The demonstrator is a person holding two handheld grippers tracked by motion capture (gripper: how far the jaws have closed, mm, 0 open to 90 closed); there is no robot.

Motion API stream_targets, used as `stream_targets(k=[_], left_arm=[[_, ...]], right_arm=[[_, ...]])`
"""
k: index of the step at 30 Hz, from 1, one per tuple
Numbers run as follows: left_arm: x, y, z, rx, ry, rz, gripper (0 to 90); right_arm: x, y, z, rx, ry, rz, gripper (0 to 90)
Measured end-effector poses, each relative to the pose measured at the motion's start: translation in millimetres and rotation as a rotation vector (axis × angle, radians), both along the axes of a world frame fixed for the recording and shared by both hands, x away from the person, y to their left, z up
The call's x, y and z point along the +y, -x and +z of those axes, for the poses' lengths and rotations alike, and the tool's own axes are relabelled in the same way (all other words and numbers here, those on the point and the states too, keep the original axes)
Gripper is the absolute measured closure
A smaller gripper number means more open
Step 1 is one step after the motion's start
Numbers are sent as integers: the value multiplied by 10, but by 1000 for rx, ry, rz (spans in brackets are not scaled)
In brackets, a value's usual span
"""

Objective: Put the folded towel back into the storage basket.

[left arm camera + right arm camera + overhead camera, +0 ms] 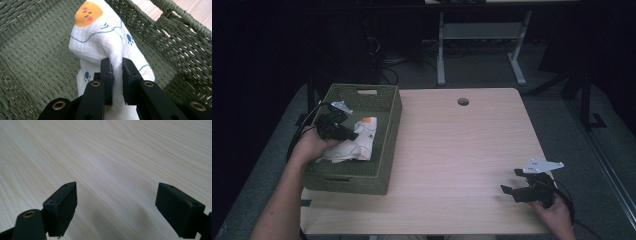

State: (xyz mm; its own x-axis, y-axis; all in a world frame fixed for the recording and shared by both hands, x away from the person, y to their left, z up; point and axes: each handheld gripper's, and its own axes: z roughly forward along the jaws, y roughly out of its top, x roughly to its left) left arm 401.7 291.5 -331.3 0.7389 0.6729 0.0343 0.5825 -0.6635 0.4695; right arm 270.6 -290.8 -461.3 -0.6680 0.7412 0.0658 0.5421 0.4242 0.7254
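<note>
A white cloth (105, 42) with an orange patch and blue paw prints lies inside a green woven basket (382, 95) at the table's left. My left gripper (117, 65) is shut on a fold of that cloth, which bulges up between the pads. From above, the cloth (359, 137) rests on the basket floor with the left gripper (349, 134) over it. At the table's front right, my right gripper (512, 184) is open just above the bare wood, and in the right gripper view its jaws (116, 197) stand wide apart with nothing between them.
The basket's woven walls (180, 37) rise close around the cloth. A light wooden table (462, 150) has a round cable hole (463, 101) near its far edge. Desk legs and cables stand on the dark floor beyond.
</note>
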Motion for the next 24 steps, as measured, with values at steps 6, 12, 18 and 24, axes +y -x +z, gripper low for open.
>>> stream_targets(k=[6, 12, 18, 24], left_arm=[[-29, -21, -33, 15, 1, -8, 807], [-30, -44, -66, 25, -8, -8, 807], [-45, -58, -83, 20, -22, -18, 807], [-51, -61, -88, 11, -27, -26, 810]], right_arm=[[-9, 3, 1, -1, -1, -3, 173], [-16, 3, 4, -1, -2, -6, 173], [-15, 2, 4, 2, -1, -8, 173], [-27, 1, 6, -2, -7, -8, 173]])
